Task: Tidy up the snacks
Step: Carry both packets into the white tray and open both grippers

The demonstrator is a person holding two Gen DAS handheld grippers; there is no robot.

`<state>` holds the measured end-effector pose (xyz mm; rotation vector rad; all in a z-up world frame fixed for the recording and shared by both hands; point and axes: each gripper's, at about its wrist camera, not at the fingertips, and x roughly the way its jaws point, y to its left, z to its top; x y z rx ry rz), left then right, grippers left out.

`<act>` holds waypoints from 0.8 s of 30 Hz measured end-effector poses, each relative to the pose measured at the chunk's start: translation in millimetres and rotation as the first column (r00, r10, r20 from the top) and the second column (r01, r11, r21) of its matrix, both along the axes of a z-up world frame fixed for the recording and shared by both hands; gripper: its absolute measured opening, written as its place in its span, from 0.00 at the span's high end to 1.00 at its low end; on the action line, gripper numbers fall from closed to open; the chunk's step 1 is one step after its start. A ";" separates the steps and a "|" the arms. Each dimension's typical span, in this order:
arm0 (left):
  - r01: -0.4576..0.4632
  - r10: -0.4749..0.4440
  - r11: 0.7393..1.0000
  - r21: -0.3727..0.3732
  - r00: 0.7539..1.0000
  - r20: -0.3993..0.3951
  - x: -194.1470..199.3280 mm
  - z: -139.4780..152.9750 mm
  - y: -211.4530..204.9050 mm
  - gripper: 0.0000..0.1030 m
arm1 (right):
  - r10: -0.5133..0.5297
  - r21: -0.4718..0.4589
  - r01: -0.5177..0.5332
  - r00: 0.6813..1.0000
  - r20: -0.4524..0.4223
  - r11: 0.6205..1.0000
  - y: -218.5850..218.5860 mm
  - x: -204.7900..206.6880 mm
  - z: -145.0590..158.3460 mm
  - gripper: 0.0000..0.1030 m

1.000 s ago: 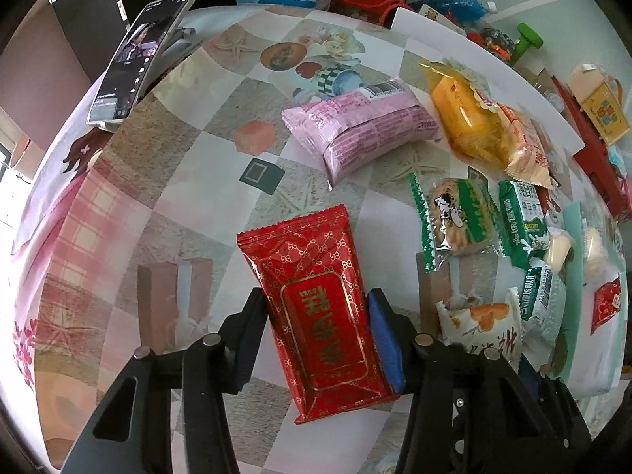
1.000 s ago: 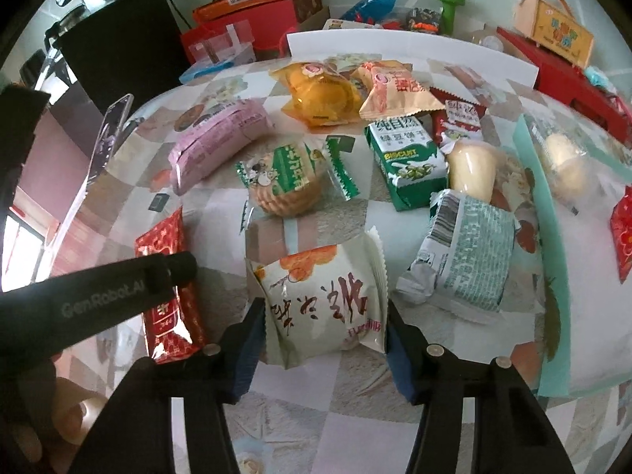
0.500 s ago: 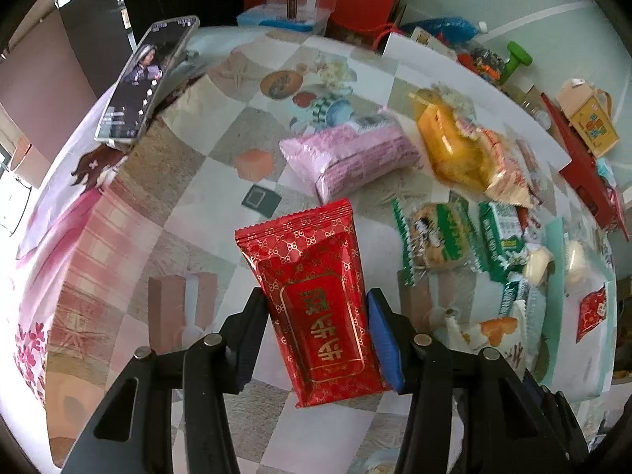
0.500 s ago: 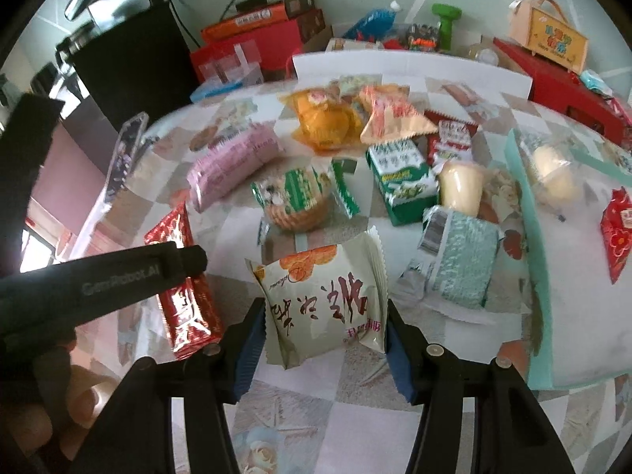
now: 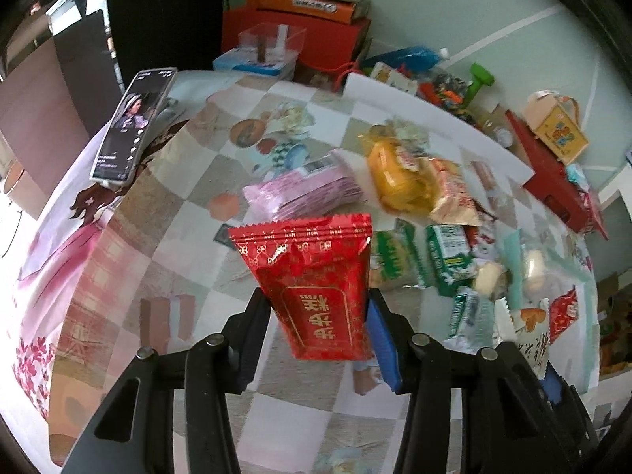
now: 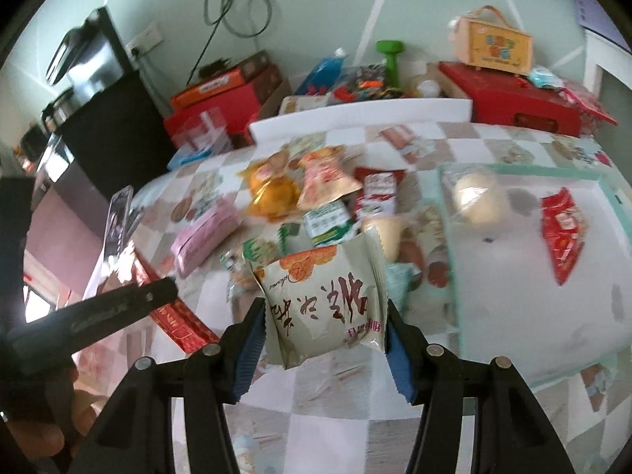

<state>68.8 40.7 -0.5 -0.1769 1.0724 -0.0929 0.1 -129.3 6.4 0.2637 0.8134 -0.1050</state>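
- My left tongs (image 5: 320, 316) are closed on the red snack packet (image 5: 312, 276), gripping its lower half from both sides; the packet is raised clear of the bench (image 5: 166, 237), its crimped top edge pointing away from me.
- My right tongs (image 6: 324, 330) are closed the same way on the pale green pastry packet (image 6: 324, 300), which is also lifted off the checkered cloth.
- The likely target is the teal-rimmed tray (image 6: 525, 371) on my right, where a red sachet (image 6: 563, 233) and a round bun in clear wrap (image 6: 476, 197) already lie.
- I judge the step to be the carry: both packets are up, neither is placed.
- To do it well I'd take the right packet over first, since the tray sits on that side, and bring the left one across after it so the tongs don't cross.
- Both wrappers are soft and slick; I'd hold steady pressure without crushing the contents, and keep the packets high enough to pass over the pile of snacks, the pink wafer pack (image 5: 304, 191) and the green biscuit box (image 5: 450, 252) among them.
- Lower each until it touches the tray floor before releasing, in a bare spot beside the red sachet.
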 end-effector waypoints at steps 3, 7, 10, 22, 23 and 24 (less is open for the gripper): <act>0.024 -0.024 1.000 0.000 1.000 0.018 -0.9 3.7 -10.0 0.51 | -0.052 0.012 0.051 0.999 0.008 0.999 -16.0 -3.8 4.0 0.43; 0.063 -0.063 0.998 -0.005 0.997 0.046 -2.3 8.8 -24.5 0.51 | -0.121 0.033 0.121 0.993 0.009 0.992 -41.4 -9.5 6.6 0.43; 0.098 -0.097 0.995 -0.004 0.993 0.064 -4.9 12.4 -36.8 0.51 | -0.179 0.039 0.179 0.984 0.009 0.983 -62.8 -16.2 8.4 0.43; 0.303 -0.300 0.953 0.000 0.946 0.122 -22.6 24.7 -114.5 0.52 | -0.401 0.083 0.399 0.916 0.004 0.913 -141.6 -49.3 11.6 0.43; 0.332 -0.329 0.943 0.000 0.936 0.127 -25.4 25.2 -124.9 0.52 | -0.416 0.088 0.414 0.910 0.003 0.906 -146.6 -51.9 11.6 0.43; 0.351 -0.348 0.936 -0.001 0.929 0.130 -27.5 25.4 -131.9 0.52 | -0.430 0.091 0.428 0.903 0.003 0.899 -151.8 -54.7 11.3 0.43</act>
